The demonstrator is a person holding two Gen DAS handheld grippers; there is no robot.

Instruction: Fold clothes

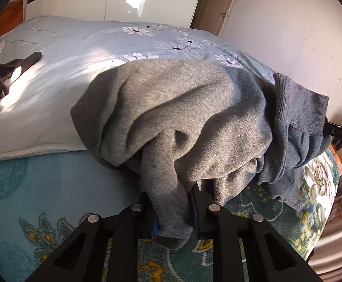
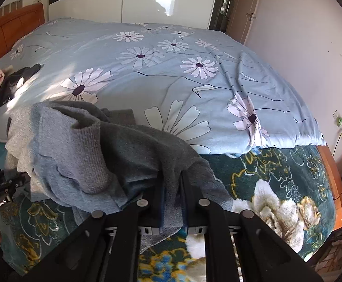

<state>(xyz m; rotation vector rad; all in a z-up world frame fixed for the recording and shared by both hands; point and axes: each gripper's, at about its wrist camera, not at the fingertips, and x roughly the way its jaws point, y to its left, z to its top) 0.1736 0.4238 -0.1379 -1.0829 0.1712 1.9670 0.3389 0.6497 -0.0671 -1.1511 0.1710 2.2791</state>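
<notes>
Left wrist view: the left gripper (image 1: 171,211) is pinching the grey sweater (image 1: 182,117) at centre frame; the right gripper (image 2: 172,199) is clamping its other edge. Judging mid-fold, both grips must travel together.

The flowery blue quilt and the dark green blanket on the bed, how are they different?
The quilt is pale blue with white daisies; the blanket is dark teal with yellow outlines and big cream flowers. The quilt covers the far part of the bed and lies on top of the blanket; the blanket shows only at the near edge. The grey sweater hangs over the blanket, not the quilt. Both have flower patterns.
</notes>
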